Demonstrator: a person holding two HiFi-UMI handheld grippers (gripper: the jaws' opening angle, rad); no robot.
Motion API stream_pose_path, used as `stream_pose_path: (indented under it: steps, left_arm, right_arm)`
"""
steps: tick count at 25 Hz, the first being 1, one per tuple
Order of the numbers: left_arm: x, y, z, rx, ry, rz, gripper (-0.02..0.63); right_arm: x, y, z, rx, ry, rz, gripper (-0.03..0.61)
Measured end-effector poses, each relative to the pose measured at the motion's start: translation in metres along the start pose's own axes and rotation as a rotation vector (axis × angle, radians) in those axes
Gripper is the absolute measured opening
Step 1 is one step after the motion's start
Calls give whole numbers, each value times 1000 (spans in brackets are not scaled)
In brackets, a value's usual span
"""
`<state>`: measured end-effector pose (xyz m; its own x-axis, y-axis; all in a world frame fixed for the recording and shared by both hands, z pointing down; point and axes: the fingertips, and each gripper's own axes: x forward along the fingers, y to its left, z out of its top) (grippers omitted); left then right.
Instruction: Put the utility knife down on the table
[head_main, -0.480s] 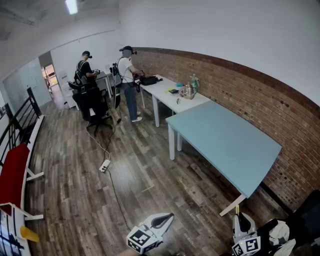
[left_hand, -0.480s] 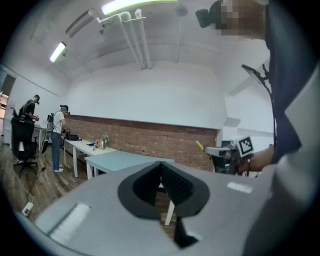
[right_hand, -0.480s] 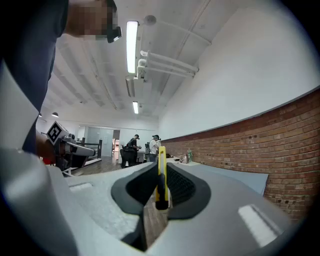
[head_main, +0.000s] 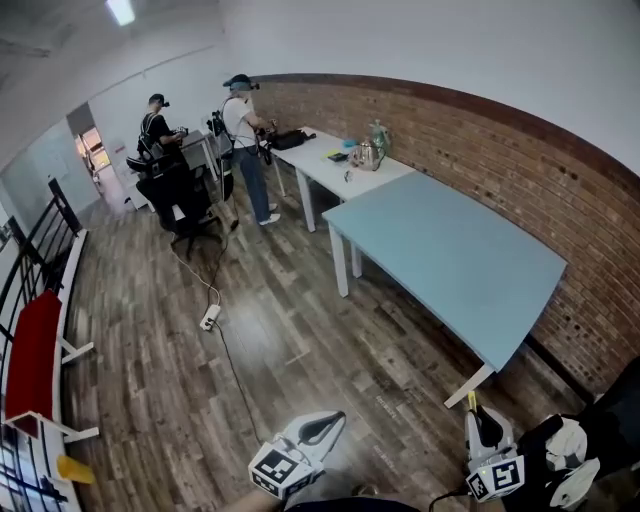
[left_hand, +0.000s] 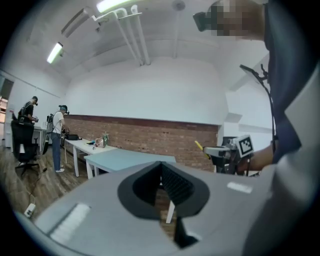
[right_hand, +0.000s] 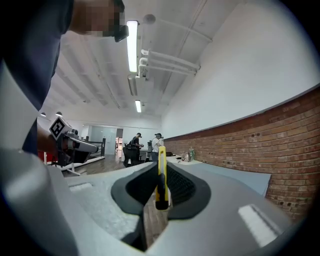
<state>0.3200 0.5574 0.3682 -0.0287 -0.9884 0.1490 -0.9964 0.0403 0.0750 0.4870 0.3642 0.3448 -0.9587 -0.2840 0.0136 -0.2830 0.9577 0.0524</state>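
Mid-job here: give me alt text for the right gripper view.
The right gripper has its tongs shut on a yellow utility knife, which stands upright between them. Beyond, a light blue table runs along a brick wall, with two people far off.

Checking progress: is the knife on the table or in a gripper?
In a gripper: the right gripper is shut on the yellow knife, held upright between its jaws, away from the blue table.
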Motion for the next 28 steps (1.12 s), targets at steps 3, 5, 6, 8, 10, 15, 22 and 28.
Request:
stream_pose_path:
  steps: [3, 5, 6, 8, 10, 15, 22, 28]
  left_arm:
    - [1, 4, -4, -7, 12, 11, -15]
    - [4, 8, -5, -4, 23, 10, -15]
    - [6, 12, -3, 1, 23, 11, -15]
    - [16, 25, 2, -5, 14, 16, -15]
    - [30, 41, 6, -13, 1, 15, -15]
    - [66, 94, 22, 9, -34, -7, -15]
    - [106, 175, 53, 39, -71, -35, -15]
    - [123, 237, 65, 53, -76, -56, -15]
  right_arm:
    - [9, 3, -4, -21, 4, 26, 57]
    - [15, 4, -4, 5, -7, 41, 57]
    - [19, 4, -3, 12, -13, 46, 57]
    - [28, 2, -4, 9, -17, 43, 57]
    - [41, -6, -6, 9, -14, 21, 57]
    - [86, -25, -5, 26, 10, -21, 57]
    - [159, -30, 5, 19, 23, -56, 57]
    - [220, -29, 10, 14, 26, -85, 57]
